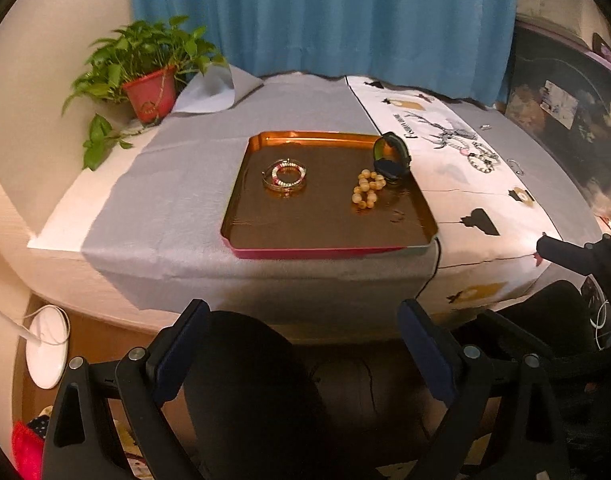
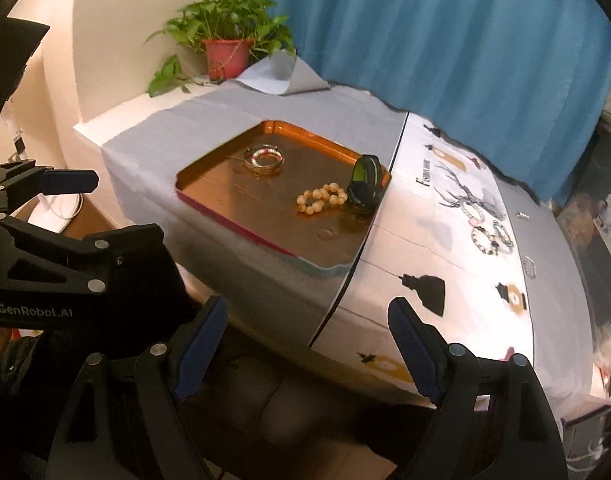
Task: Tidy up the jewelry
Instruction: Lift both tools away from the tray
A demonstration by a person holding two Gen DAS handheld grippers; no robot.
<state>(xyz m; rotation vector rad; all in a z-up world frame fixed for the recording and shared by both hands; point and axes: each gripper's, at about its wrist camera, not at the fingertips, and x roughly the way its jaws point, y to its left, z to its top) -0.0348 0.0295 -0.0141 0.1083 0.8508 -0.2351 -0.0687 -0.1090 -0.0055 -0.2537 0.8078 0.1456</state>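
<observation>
A copper tray [image 1: 325, 236] [image 2: 241, 200] lies on the grey cloth. In it lie a coiled pink and silver bracelet [image 1: 285, 175] [image 2: 264, 157], a yellow bead bracelet [image 1: 367, 190] [image 2: 321, 197] and a black and green watch [image 1: 391, 156] [image 2: 364, 182]. More bead bracelets [image 1: 481, 158] [image 2: 490, 232] rest on the white printed cloth to the right. My left gripper [image 1: 303, 316] hangs open off the table's front edge, nothing between its fingers. My right gripper [image 2: 307, 314] is open too, back from the table's corner, empty. The left gripper's finger [image 2: 67, 181] shows in the right wrist view.
A potted plant [image 1: 147, 76] [image 2: 225, 46] stands at the table's far left corner before a blue curtain [image 1: 325, 16]. Small metal rings [image 1: 515, 166] [image 2: 528, 267] lie on the grey strip right of the white cloth [image 1: 457, 208]. A white lamp base [image 1: 47, 346] sits on the floor.
</observation>
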